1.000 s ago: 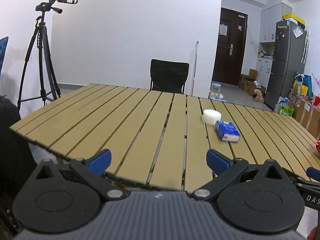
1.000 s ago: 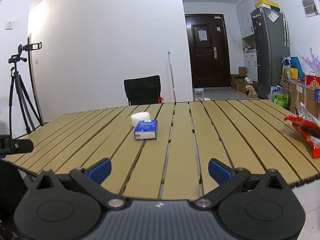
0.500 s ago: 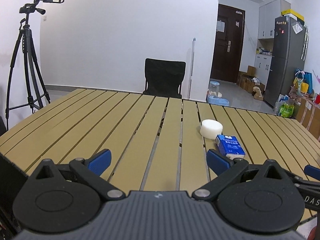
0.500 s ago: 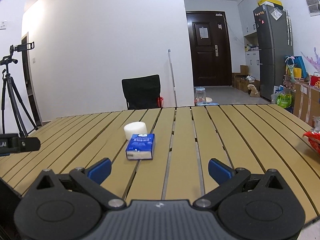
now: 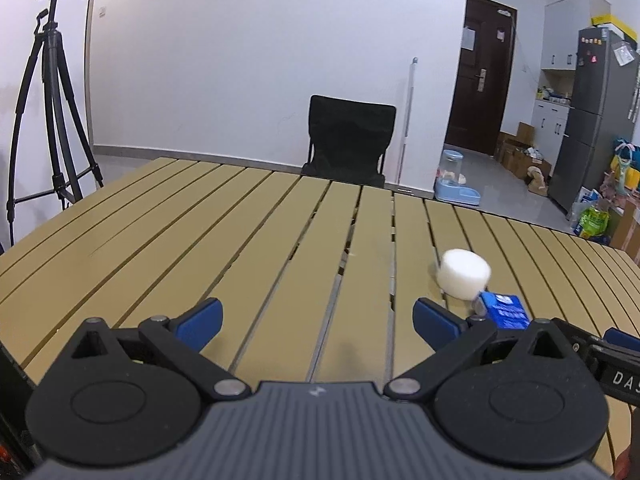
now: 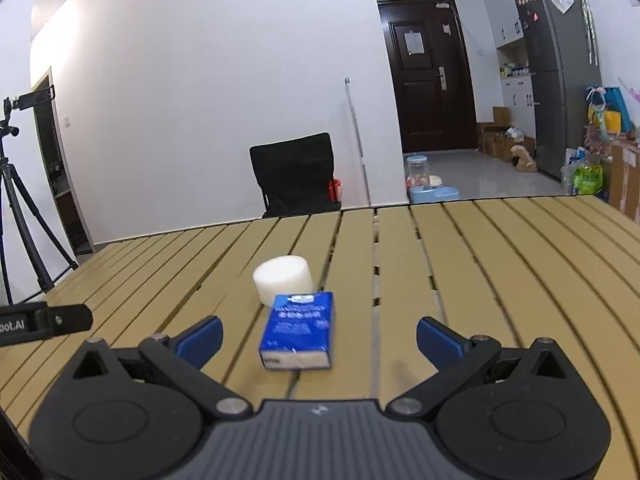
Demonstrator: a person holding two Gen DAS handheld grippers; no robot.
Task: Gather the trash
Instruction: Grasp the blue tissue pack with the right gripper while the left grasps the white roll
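Observation:
A blue tissue pack (image 6: 298,330) lies on the slatted wooden table (image 6: 500,272), with a white cylinder of foam (image 6: 283,279) just behind it. My right gripper (image 6: 318,334) is open and empty, its jaws spread either side of the near end of the pack. In the left wrist view the white cylinder (image 5: 464,279) and the blue pack (image 5: 505,311) lie to the right, beyond the right finger. My left gripper (image 5: 317,320) is open and empty over bare slats.
A black chair (image 6: 298,174) stands at the table's far edge. A camera tripod (image 5: 48,128) stands to the left. A door, a fridge (image 6: 560,76) and bags are at the back right. The other gripper's tip (image 6: 44,320) shows at the left.
Both grippers have moved forward over the table towards the pack and cylinder, which now look larger and closer. The red wrapper at the right has left the right wrist view.

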